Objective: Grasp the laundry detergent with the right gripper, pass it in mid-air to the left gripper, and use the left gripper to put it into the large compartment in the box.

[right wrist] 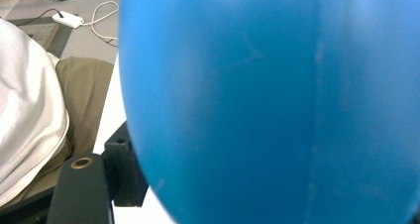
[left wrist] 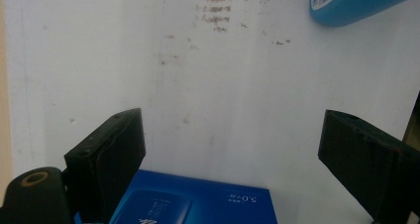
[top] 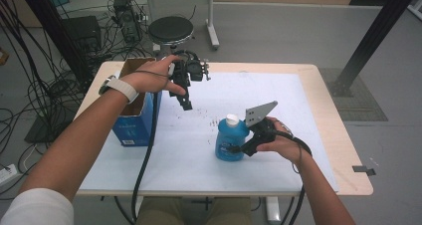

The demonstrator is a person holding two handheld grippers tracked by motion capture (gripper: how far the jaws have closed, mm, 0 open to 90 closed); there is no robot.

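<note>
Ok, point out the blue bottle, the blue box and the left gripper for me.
blue bottle (top: 230, 144), high view, on its blue body below the cap.
blue box (top: 133, 127), high view, on its blue front side.
left gripper (left wrist: 233, 149), left gripper view, midway between its open jaws.

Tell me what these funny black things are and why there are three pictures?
A person sits at a white table and holds a grabbing tool in each hand. One picture looks down from above. The other two come from small cameras riding on each tool, looking along its black fingers. The right tongs are around a blue bottle with a white cap, which stands on the table; up close it fills that camera with blue. I cannot tell if they squeeze it yet. The left tongs are wide open and empty, held above an open blue box at the table's left edge.
</note>
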